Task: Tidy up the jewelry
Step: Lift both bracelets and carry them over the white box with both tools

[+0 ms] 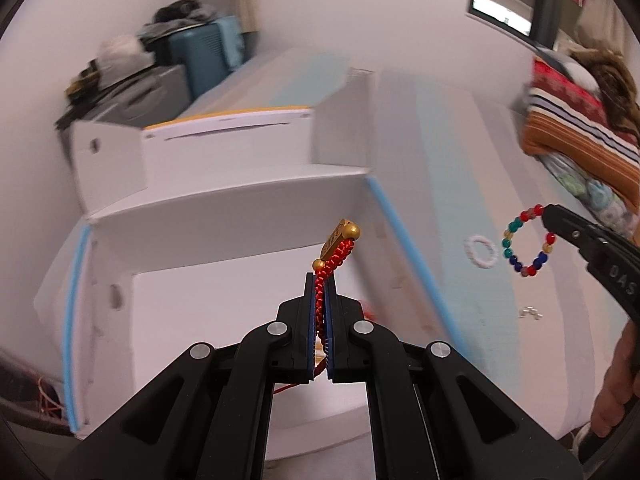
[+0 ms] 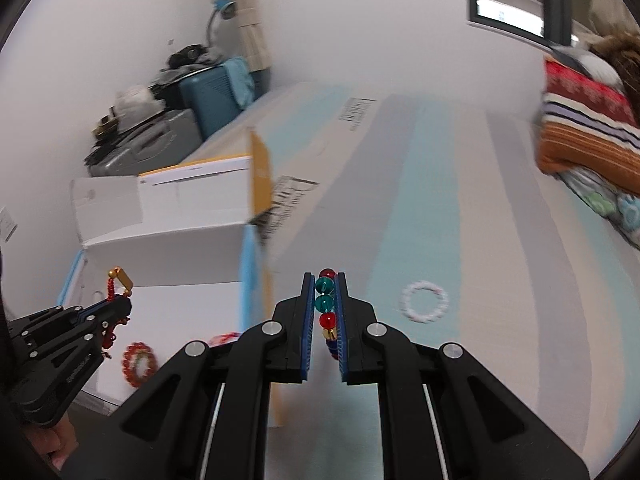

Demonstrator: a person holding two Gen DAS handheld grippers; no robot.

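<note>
My left gripper (image 1: 321,280) is shut on a red braided cord bracelet (image 1: 335,254) with gold beads and a gold bar, held above the open white box (image 1: 224,216). It also shows in the right wrist view (image 2: 116,300), where the red cord bracelet (image 2: 118,280) sticks up from it. My right gripper (image 2: 324,280) is shut on a multicoloured bead bracelet (image 2: 326,300). In the left wrist view the bead bracelet (image 1: 528,242) hangs from the right gripper (image 1: 550,216) over the striped surface. A white bead ring (image 2: 424,301) lies on the surface.
A red bead bracelet (image 2: 139,362) lies inside the white box (image 2: 160,248). The white ring also shows in the left wrist view (image 1: 481,251), with small silver pieces (image 1: 530,313) nearby. Folded striped blankets (image 1: 580,120) lie at the right. Suitcases (image 2: 208,96) stand by the wall.
</note>
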